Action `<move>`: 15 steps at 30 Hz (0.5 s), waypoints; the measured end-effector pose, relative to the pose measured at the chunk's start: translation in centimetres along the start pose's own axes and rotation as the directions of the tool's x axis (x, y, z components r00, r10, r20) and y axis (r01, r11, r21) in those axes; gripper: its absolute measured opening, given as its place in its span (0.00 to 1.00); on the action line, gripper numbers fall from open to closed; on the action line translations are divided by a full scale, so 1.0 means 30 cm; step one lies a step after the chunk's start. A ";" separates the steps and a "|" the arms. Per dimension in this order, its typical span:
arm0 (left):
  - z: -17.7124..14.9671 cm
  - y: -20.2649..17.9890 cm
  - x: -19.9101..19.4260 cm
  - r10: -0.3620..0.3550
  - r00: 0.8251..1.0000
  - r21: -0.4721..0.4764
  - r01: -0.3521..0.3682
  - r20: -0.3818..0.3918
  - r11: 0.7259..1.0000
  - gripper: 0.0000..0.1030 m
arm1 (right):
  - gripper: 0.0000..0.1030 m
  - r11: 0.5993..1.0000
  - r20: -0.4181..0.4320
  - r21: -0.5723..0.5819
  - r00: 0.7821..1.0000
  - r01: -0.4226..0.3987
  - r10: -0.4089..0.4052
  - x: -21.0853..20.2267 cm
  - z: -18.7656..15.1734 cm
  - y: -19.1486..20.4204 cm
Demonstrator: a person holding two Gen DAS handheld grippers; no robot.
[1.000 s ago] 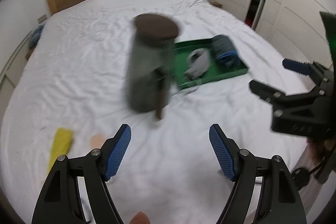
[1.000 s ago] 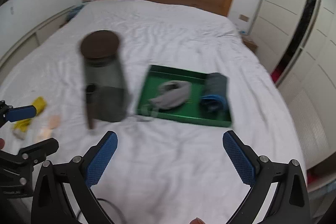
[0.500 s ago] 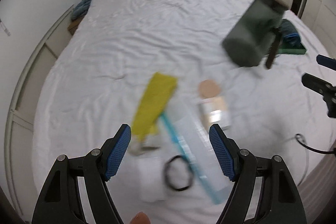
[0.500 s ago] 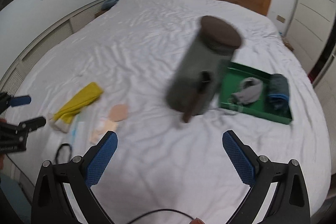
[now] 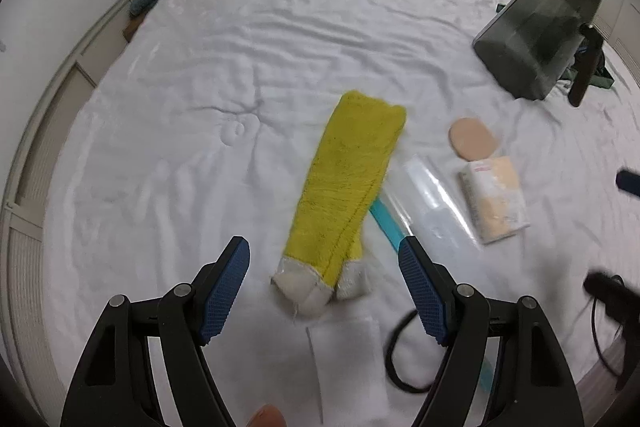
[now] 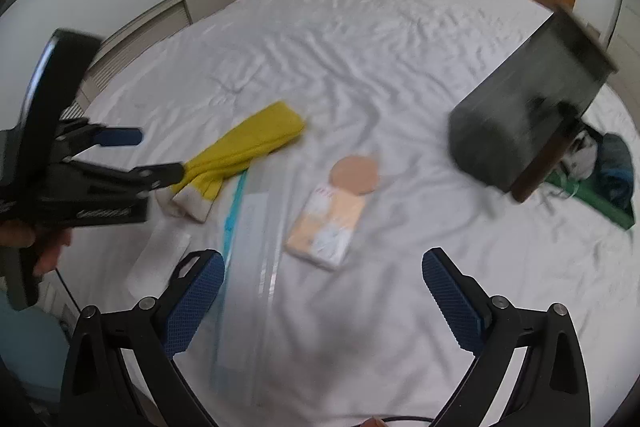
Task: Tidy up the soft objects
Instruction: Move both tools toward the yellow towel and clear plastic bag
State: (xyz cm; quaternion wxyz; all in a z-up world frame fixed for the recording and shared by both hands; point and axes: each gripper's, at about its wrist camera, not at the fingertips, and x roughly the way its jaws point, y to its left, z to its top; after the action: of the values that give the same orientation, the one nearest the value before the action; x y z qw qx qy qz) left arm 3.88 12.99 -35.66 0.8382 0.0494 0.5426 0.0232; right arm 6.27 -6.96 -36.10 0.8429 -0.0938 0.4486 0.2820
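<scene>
We are holding our left gripper point(image 5: 323, 289) spread over fuzzy yellow white-toed socks point(image 5: 348, 195), right gripper point(image 6: 320, 297) spread, nothing pinched.

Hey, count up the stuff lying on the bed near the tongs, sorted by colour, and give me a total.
Yellow: 1, the yellow socks
Peach: 2, the round puff and the puff packet
Clear: 1, the zip bag with a blue strip
Black: 1, the black loop
Dark grey: 1, the lidded jar
Total: 6
</scene>
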 end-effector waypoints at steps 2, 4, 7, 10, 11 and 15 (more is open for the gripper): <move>0.005 0.010 0.039 -0.007 1.000 0.001 0.007 -0.009 1.000 0.70 | 0.96 1.000 -0.014 0.005 1.000 -0.008 0.008 0.047 -0.008 0.023; 0.006 0.011 0.066 -0.009 1.000 0.012 0.009 -0.013 1.000 0.70 | 0.95 1.000 -0.028 0.011 1.000 -0.012 0.012 0.086 -0.020 0.045; 0.006 0.011 0.115 -0.012 0.999 0.022 0.013 -0.030 1.000 0.70 | 0.91 0.999 -0.050 0.030 0.998 -0.023 0.025 0.141 -0.039 0.072; 0.005 0.009 0.149 -0.024 0.999 0.032 0.026 -0.037 0.999 0.70 | 0.91 0.999 -0.056 0.047 0.998 -0.028 0.031 0.185 -0.046 0.091; 0.005 0.008 0.160 -0.027 0.999 0.034 0.028 -0.039 0.999 0.70 | 0.91 0.998 -0.059 0.053 0.998 -0.031 0.034 0.198 -0.048 0.094; 0.003 0.004 0.192 -0.026 0.999 0.042 0.028 -0.045 0.999 0.70 | 0.90 0.997 -0.068 0.076 0.997 -0.030 0.035 0.244 -0.058 0.107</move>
State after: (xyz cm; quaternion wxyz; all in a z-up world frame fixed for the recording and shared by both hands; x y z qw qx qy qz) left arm 6.33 13.65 -40.84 0.8249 0.0594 0.5621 0.0015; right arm 6.48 -2.17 -42.73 0.8250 -0.0646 0.4893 0.2753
